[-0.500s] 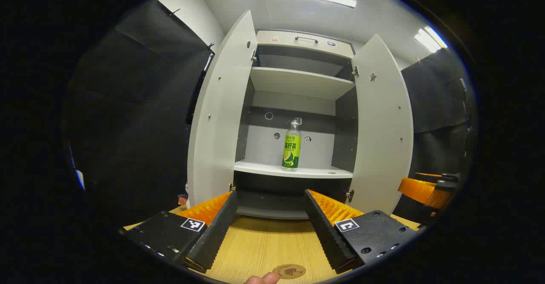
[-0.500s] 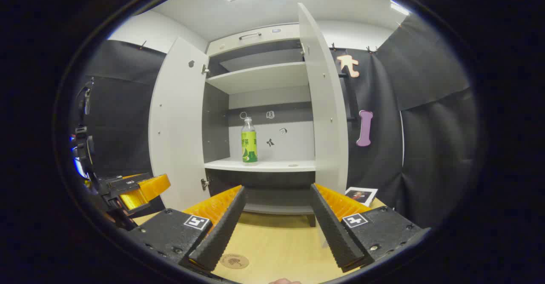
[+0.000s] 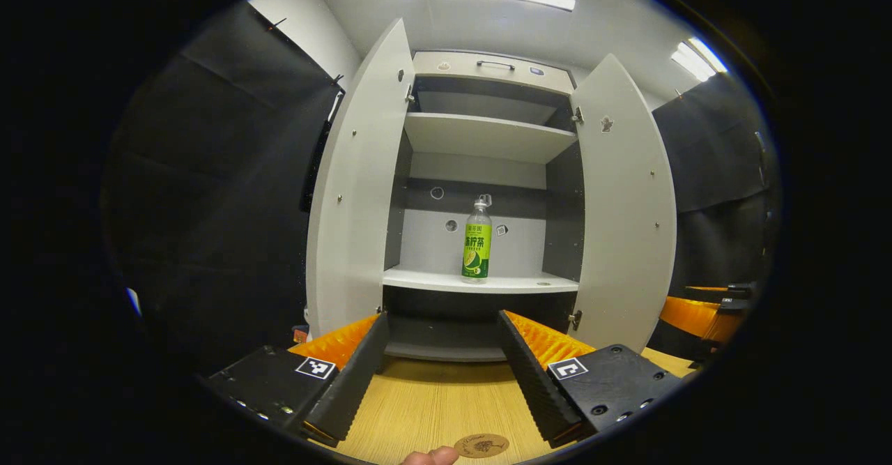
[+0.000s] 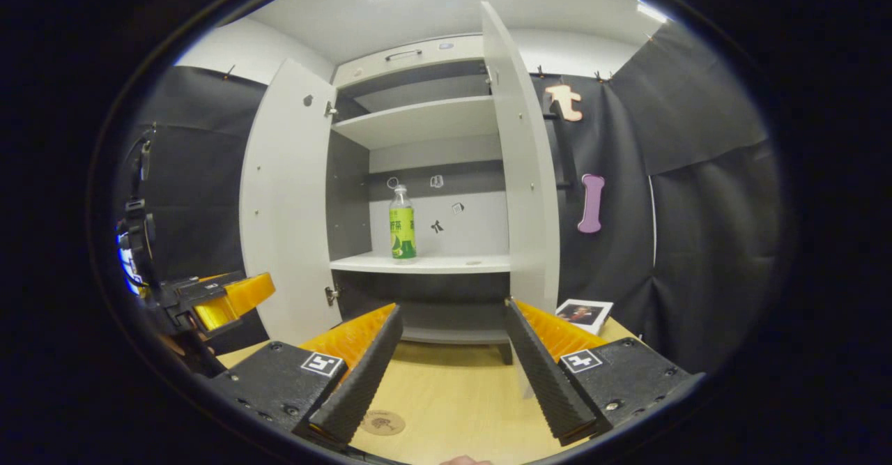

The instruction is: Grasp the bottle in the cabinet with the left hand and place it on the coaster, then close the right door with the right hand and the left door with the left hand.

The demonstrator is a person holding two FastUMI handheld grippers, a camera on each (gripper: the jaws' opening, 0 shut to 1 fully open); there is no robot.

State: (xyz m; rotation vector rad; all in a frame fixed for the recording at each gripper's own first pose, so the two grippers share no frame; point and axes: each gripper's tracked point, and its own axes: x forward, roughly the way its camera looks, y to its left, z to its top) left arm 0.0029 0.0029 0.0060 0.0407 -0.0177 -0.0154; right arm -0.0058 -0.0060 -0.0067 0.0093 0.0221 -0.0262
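Clear plastic with a green label wrap, so the bottle (image 3: pixel 477 240) is probably light-ish and a bit slick, and the wall can likely be squashed if it's squeezed hard; it looks filled, so some heft should be expected. It's stood upright on the middle shelf (image 3: pixel 481 281) of the cabinet (image 3: pixel 488 67), well back from the front edge, nothing touching it. The labelled body around the middle is judged the best spot to be pinched, not the narrow neck. The left gripper (image 3: pixel 441 367) is held low over the worktop (image 3: pixel 432 409) with its jaws spread wide and empty; same for the right gripper (image 4: pixel 451 367), wide apart, nothing held. Both doors are swung open, the left door (image 3: pixel 355 186) and the right door (image 3: pixel 624 200), so a straight reach between them looks unblocked. The coaster (image 3: pixel 481 445) is sat on the worktop near the front, with a fingertip (image 3: pixel 428 457) just beside it. A small card (image 4: pixel 584 314) is lying by the right door's foot, out of the way.
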